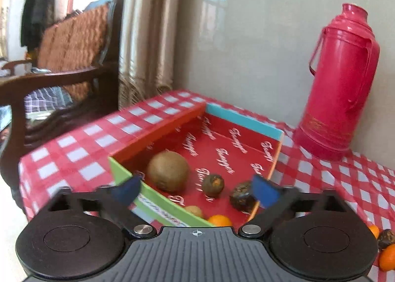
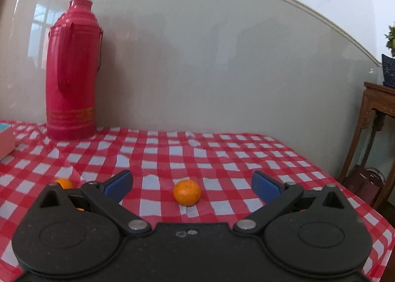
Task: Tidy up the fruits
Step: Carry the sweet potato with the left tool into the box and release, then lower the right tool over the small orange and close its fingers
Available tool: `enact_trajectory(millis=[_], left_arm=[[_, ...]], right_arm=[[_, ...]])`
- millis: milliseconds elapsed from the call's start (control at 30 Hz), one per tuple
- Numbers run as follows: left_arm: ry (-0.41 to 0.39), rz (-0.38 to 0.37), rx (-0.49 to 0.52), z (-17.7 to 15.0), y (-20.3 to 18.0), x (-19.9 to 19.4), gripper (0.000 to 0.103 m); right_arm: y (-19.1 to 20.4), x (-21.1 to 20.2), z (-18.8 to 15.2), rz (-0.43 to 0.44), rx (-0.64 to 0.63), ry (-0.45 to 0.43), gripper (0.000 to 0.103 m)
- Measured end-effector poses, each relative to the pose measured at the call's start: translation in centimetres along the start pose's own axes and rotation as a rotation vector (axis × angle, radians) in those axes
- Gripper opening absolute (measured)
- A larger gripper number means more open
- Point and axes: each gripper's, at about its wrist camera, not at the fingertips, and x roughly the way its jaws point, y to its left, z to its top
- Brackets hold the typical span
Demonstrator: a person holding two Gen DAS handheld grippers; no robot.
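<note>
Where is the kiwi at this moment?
In the left wrist view, the kiwi lies inside the red box, toward its left wall, with a small dark fruit just to its right.

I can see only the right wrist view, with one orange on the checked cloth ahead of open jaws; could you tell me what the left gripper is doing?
Observer: The left gripper is open over a red-lined cardboard box, holding nothing.
Operator: Thank you. Is any fruit in that box?
Observer: Yes, a large brown round fruit lies on the box floor.
Operator: Anything else with it?
Observer: Two small dark round fruits lie beside it, and a small orange near the front wall.
</note>
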Motion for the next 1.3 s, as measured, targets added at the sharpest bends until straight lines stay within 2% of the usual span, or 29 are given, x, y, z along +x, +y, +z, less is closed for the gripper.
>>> enact_trajectory(millis=[233,400,567,700,800,933,1033,1133,1300], left_arm=[[0.056,-0.049,0.006,-0.5,0.4,-0.6,0.098],[0.019,-0.039,0.070,-1.1,0.5,-2.2,0.099],[0.019,-0.046,0.112,-1.6,0.8,-3.2,0.101],[0.006,-0.036,0.149,-2.2,0.9,-3.8,0.102],[-0.016,-0.017,0.175,-2.4,1.2,-4.3,0.103],[-0.031,-0.001,0.186,-2.6,1.8,-4.3,0.103],[-0.015,0.011,0.185,-2.6,2.1,-3.7,0.103],[0.006,0.009,0.167,-2.7,2.4,-3.3,0.103],[-0.009,0.017,0.169,-2.8,2.4,-3.4,0.103]], right_arm=[[-0.3,1.4,0.0,0.040,-0.031,0.056,0.097],[-0.4,2.3,-0.1,0.079,-0.064,0.094,0.097],[-0.1,4.0,0.5,0.126,-0.088,0.138,0.095],[0.0,5.9,1.1,0.114,-0.120,0.148,0.095],[-0.4,7.1,0.9,0.119,-0.077,0.166,0.093],[-0.8,8.8,0.4,0.114,-0.039,0.215,0.085],[-1.1,9.9,0.4,0.120,0.007,0.255,0.078],[-0.9,10.3,0.4,0.108,0.017,0.267,0.078],[-0.7,11.1,0.0,0.090,0.012,0.295,0.077]])
